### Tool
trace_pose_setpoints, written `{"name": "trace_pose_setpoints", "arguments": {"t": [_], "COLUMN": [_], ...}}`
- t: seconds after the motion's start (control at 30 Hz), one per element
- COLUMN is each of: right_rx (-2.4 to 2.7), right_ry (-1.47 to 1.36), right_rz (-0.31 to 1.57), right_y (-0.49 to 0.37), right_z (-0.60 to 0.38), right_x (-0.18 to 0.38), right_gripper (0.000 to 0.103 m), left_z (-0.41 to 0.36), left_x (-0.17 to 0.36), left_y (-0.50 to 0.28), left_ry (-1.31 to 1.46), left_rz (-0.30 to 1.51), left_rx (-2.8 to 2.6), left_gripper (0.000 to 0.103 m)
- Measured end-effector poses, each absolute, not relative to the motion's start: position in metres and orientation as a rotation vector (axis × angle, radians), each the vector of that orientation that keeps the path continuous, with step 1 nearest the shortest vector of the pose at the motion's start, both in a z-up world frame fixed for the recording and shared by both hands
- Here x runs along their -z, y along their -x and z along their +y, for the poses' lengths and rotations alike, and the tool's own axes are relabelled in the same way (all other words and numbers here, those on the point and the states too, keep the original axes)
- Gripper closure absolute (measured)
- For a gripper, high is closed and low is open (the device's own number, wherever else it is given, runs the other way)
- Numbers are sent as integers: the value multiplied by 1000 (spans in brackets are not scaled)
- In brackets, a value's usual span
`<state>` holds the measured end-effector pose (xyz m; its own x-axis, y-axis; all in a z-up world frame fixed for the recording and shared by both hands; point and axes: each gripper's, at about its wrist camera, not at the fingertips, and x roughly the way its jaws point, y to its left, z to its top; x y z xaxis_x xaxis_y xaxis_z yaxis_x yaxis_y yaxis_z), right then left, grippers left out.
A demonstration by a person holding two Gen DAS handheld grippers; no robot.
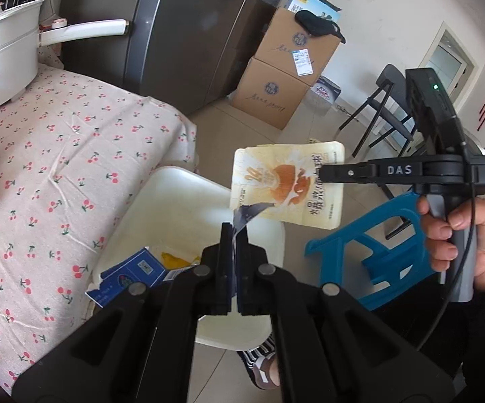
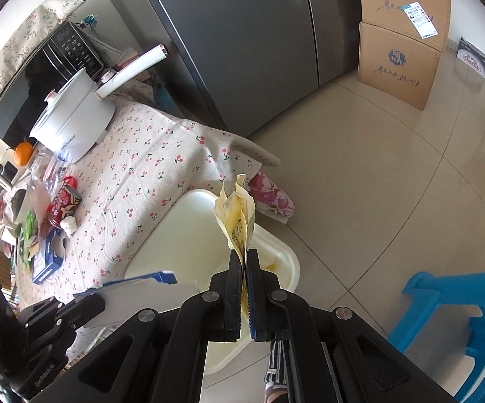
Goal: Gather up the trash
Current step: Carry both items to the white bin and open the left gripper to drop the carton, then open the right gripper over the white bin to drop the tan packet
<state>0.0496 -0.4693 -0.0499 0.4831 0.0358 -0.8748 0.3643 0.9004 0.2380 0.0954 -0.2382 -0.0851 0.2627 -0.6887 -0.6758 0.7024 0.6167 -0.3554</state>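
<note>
Trash hangs over the white bin (image 1: 188, 201) — our left gripper (image 1: 235, 235) pinching a blue-and-white scrap (image 2: 141, 294), our right gripper (image 2: 245, 262) a yellow wrapper (image 1: 289, 184) — so next we release both.

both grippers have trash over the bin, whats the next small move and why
Probably open the right gripper and let its yellow snack wrapper drop. Its pads are shut on the wrapper, which hangs directly above the open white bin, so nothing more seems needed. The left gripper, shut on a blue carton at the bin's near edge, could release next.
</note>
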Motion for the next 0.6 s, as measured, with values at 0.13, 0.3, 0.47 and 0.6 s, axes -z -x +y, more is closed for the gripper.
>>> {"name": "trace_pose_setpoints", "arguments": {"t": [0.13, 0.3, 0.47, 0.6], "right_rx": [192, 186, 181, 161], "right_ry": [-409, -410, -401, -431], "right_rz": [1072, 1095, 1113, 1118], "right_y": [-52, -53, -54, -56], "right_z": [-464, -462, -461, -459], "right_x": [53, 56, 58, 58], "right_gripper": [99, 96, 95, 80], "left_z": [-236, -232, -218, -207], "left_x": [96, 102, 90, 82], "left_y": [-105, -109, -110, -108], "left_ry": [-1, 16, 20, -32], "left_rz": [926, 950, 918, 898], "left_rx": [918, 848, 794, 710], "left_gripper": [101, 52, 34, 22]}}
